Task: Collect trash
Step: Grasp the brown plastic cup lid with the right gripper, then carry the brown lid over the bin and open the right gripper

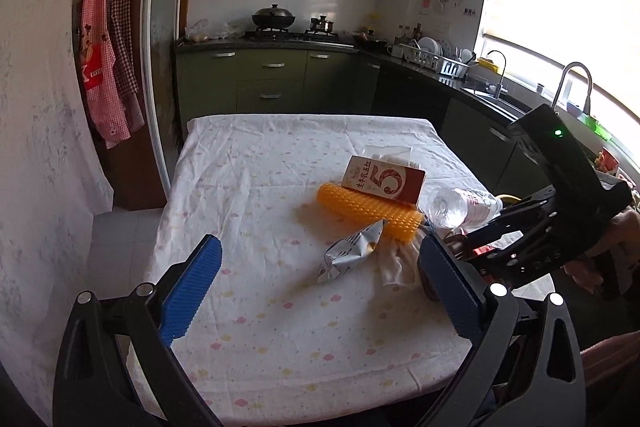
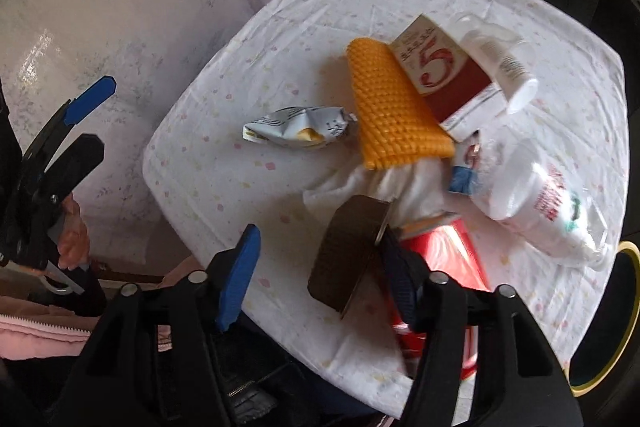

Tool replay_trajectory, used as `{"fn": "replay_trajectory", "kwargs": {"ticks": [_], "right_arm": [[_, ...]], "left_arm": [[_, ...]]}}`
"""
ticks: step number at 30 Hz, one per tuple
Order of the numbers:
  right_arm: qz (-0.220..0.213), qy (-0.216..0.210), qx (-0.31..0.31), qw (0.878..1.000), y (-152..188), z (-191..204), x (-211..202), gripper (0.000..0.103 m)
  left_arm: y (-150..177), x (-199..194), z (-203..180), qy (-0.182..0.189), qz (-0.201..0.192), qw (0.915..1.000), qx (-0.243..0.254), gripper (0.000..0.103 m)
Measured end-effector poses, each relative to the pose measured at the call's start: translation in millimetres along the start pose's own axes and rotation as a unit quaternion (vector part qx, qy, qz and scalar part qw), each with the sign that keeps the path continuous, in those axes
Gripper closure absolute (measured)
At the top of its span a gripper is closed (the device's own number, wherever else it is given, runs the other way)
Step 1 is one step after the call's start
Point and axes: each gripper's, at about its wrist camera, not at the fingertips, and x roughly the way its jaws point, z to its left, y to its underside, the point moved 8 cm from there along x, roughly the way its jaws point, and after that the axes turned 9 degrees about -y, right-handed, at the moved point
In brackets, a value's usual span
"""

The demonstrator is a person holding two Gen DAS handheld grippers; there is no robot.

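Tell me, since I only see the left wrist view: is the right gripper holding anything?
Observer: No. The right gripper is open; a brown flat piece stands between its fingers, apparently unclamped.
Operator: Where could trash go?
Observer: A dark, yellow-rimmed bin sits just past the table edge, on that gripper's right.
Operator: What is the white thing behind the carton?
Observer: A white bottle, lying by the carton.

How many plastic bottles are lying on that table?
2. A small white bottle rests on the red carton; a larger clear bottle lies near the table's right edge. Others might be hidden.
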Motion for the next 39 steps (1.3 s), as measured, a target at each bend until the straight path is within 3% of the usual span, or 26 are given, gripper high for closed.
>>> {"fn": "replay_trajectory", "kwargs": {"ticks": [2, 3, 4, 6, 14, 20, 24, 28, 32, 39], "right_arm": [[0.011, 0.004, 0.006, 1.000, 0.2, -4.6, 8.2, 0.058], [0.015, 0.003, 0.009, 1.000, 1.9, -5.5, 10.8, 0.064], [0.019, 0.001, 0.012, 1.000, 2.6, -7.3, 13.6, 0.076], [0.021, -0.014, 0.016, 1.000, 3.9, -6.9, 17.4, 0.086], [-0.009, -0.088, -0.017, 0.996, 4.7, 36.0, -9.3, 0.086], [-0.067, -0.072, -0.025, 0.995, 8.3, 35.7, -68.3, 0.086], [-0.123, -0.019, 0.022, 0.992, 23.6, -15.8, -121.5, 0.086], [-0.156, 0.054, 0.113, 0.980, 51.5, -103.1, -163.6, 0.086], [-0.159, 0.104, 0.215, 0.958, 94.0, -199.9, -181.7, 0.086], [-0.136, 0.121, 0.326, 0.928, 152.6, -318.1, -166.1, 0.086]], "left_arm": [[0.6, 0.4, -0.2, -0.001, 0.001, 1.0000, 0.000, 0.005], [0.9, 0.5, -0.7, -0.001, 0.001, 1.0000, 0.000, 0.005], [1.4, 0.4, -0.8, -0.001, 0.001, 1.0000, 0.000, 0.005], [1.8, 0.3, -3.2, -0.001, 0.000, 1.0000, 0.004, 0.005], [1.9, 0.1, -16.1, 0.004, -0.004, 0.9998, 0.021, 0.005], [1.3, -0.5, -21.7, 0.003, -0.007, 0.9995, 0.029, 0.005], [2.4, 3.2, -30.8, 0.011, -0.005, 0.9992, 0.037, 0.005], [3.4, 9.7, -47.1, 0.028, 0.002, 0.9986, 0.046, 0.005], [3.6, 17.6, -62.6, 0.038, 0.010, 0.9978, 0.054, 0.005], [4.5, 29.4, -89.7, 0.047, 0.022, 0.9957, 0.076, 0.005]]}}
